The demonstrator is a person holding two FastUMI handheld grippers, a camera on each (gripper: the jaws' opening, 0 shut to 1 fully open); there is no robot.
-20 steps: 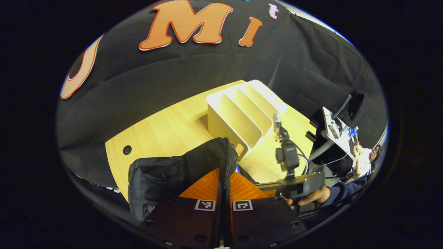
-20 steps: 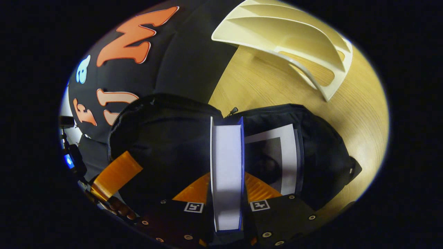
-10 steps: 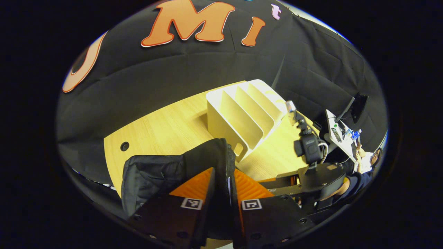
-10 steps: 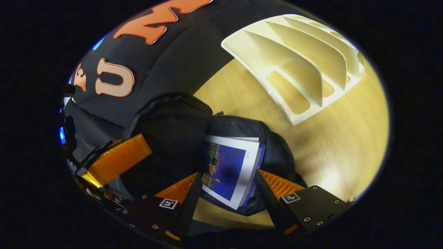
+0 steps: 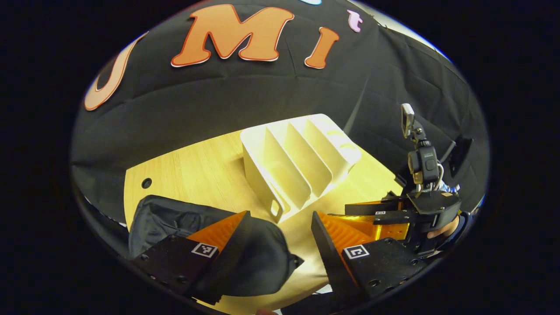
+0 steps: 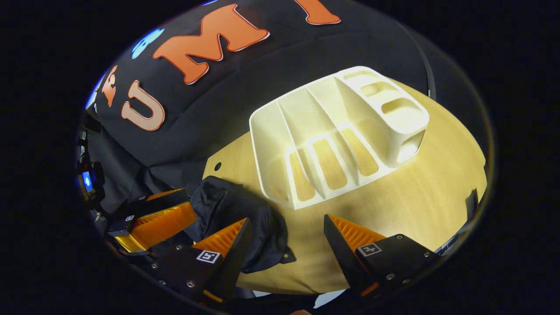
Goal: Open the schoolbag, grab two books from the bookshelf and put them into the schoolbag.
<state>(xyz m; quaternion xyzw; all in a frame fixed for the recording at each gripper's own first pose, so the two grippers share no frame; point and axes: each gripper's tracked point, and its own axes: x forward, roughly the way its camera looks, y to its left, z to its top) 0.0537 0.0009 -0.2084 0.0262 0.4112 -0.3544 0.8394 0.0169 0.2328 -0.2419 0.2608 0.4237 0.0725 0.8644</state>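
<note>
The black schoolbag (image 5: pixel 175 221) lies slumped on the wooden table (image 5: pixel 205 170), just beyond and under my left gripper (image 5: pixel 280 232), which is open with nothing between its fingers. The white bookshelf (image 5: pixel 297 166) stands behind the bag, its slots bare. My right gripper (image 6: pixel 286 236) is open too and hangs above the table beside the schoolbag (image 6: pixel 232 210), apart from it. The bookshelf (image 6: pixel 337 135) is straight ahead of it. The bag's inside is hidden. In the left gripper view the right gripper (image 5: pixel 350 212) hovers at the right, held by a hand (image 5: pixel 442 228).
A cable hole (image 5: pixel 146 183) sits near the table's far left corner. Black cloth walls close the back. The left gripper (image 6: pixel 183 205) hangs at the bag's left side in the right gripper view. The table's front edge (image 6: pixel 437 245) is close at the right.
My left gripper let go of the bag's rim and opened. My right gripper released the book into the bag, opened and drew back. The bag has slumped flat.
</note>
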